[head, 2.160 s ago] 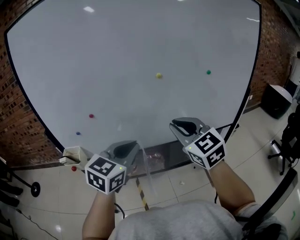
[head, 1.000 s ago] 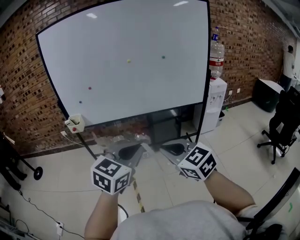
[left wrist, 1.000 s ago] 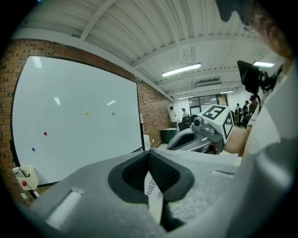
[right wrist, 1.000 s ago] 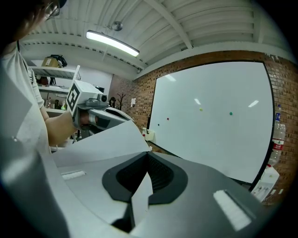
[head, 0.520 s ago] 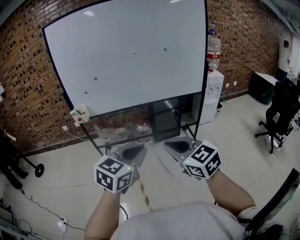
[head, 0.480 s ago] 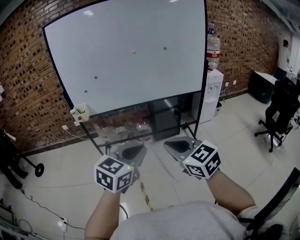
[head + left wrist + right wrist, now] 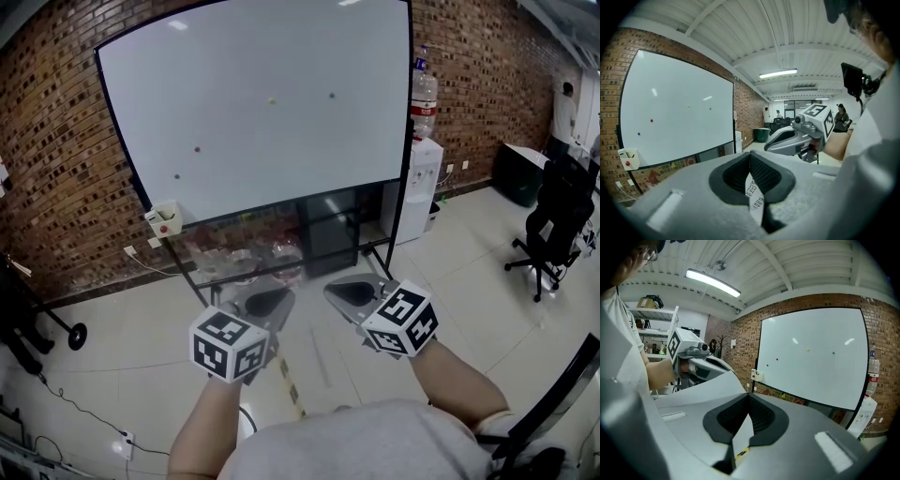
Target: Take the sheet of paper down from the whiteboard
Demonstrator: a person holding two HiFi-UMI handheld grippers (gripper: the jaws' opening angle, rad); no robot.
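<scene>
Pulling the two grippers apart, or letting them drift at different rates, looks like the main hazard. The sheet of paper (image 7: 755, 196) is thin and pinched at only two spots, so it could tear or slide out of one grip. Any easing of either pinch would likely drop that side toward the floor (image 7: 112, 347).

The left gripper (image 7: 750, 158) has its jaws pressed fully together on a strip of the sheet, and small print shows where the paper runs down between the dark pads. The right gripper (image 7: 748, 398) is likewise closed tight, with a plain white edge of the sheet wedged between its pads.

In the head view the two grippers sit side by side, near each other and low in front of the person. The sheet is only faintly visible spanning between them, and I cannot tell how taut it is.

Beyond them stands the whiteboard (image 7: 253, 112), well apart from the grippers and bare of paper. It carries only a few small coloured magnets (image 7: 272, 100), so the sheet is already off the board and in both grips.
</scene>
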